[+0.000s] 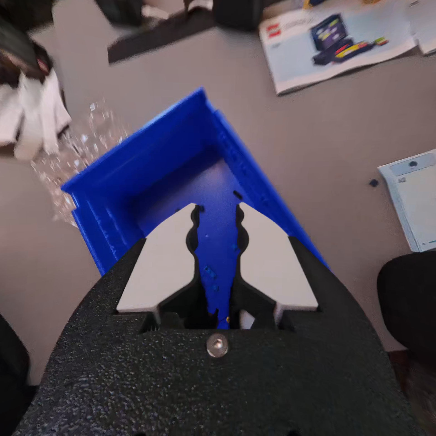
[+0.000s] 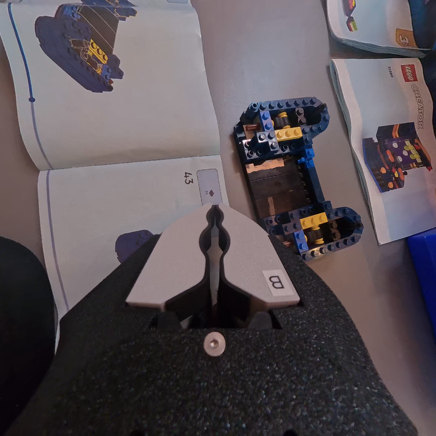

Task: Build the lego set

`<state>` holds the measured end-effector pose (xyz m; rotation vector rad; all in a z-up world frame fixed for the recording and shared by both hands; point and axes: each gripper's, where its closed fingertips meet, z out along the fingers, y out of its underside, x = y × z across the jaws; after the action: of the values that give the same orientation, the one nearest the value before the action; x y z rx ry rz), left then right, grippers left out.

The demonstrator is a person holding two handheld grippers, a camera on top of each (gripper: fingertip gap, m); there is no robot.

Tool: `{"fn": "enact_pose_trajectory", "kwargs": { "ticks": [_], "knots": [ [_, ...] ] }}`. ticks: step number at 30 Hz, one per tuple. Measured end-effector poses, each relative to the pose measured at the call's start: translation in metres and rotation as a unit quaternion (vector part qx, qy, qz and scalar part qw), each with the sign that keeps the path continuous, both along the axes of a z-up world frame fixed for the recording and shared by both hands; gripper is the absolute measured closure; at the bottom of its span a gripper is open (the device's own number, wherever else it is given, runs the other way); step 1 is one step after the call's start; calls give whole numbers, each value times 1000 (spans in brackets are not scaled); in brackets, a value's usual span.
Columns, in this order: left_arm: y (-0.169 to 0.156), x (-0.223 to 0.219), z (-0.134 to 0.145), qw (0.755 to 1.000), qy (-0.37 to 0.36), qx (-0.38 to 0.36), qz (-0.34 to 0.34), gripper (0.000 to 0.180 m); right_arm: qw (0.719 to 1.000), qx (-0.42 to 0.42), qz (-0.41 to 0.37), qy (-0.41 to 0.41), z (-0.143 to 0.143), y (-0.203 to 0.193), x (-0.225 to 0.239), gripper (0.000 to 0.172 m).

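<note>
In the left wrist view my left gripper [image 1: 217, 207] is open and holds nothing; it hangs over the inside of a blue plastic bin [image 1: 165, 153]. A few small dark and blue pieces [image 1: 236, 194] lie on the bin's floor near the fingertips. In the right wrist view my right gripper [image 2: 215, 207] is shut with nothing between its pads. It hovers over the lower page of an open instruction booklet [image 2: 113, 132]. A partly built brick model [image 2: 290, 174], dark blue with black tiles and yellow bricks, lies on the grey table just right of it.
Closed instruction booklets [image 2: 382, 146] lie right of the model, and one lies at the far right in the left view [image 1: 335, 47]. A crumpled clear plastic bag [image 1: 77, 151] lies left of the bin. A blue bin's corner [image 2: 422, 264] shows at the right edge.
</note>
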<state>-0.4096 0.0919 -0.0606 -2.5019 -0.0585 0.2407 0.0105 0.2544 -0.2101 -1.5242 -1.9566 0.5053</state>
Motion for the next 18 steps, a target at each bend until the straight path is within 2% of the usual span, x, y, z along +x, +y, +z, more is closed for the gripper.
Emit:
{"fn": "enact_pose_trajectory", "kwargs": {
  "ticks": [4,8,12,18],
  "knots": [
    [-10,-50,-59,989,-110,-75,61,150,1000,3,0,-1,0,0,0,172],
    [-8,-76,-103,976,-145,-122,104,150,1000,1,-1,1,0,0,0,172],
    [-2,-79,-127,968,-164,-149,116,150,1000,-2,-1,3,0,0,0,172],
    [0,-79,-145,964,-166,-170,119,151,1000,-5,-1,4,0,0,0,172]
  ]
}}
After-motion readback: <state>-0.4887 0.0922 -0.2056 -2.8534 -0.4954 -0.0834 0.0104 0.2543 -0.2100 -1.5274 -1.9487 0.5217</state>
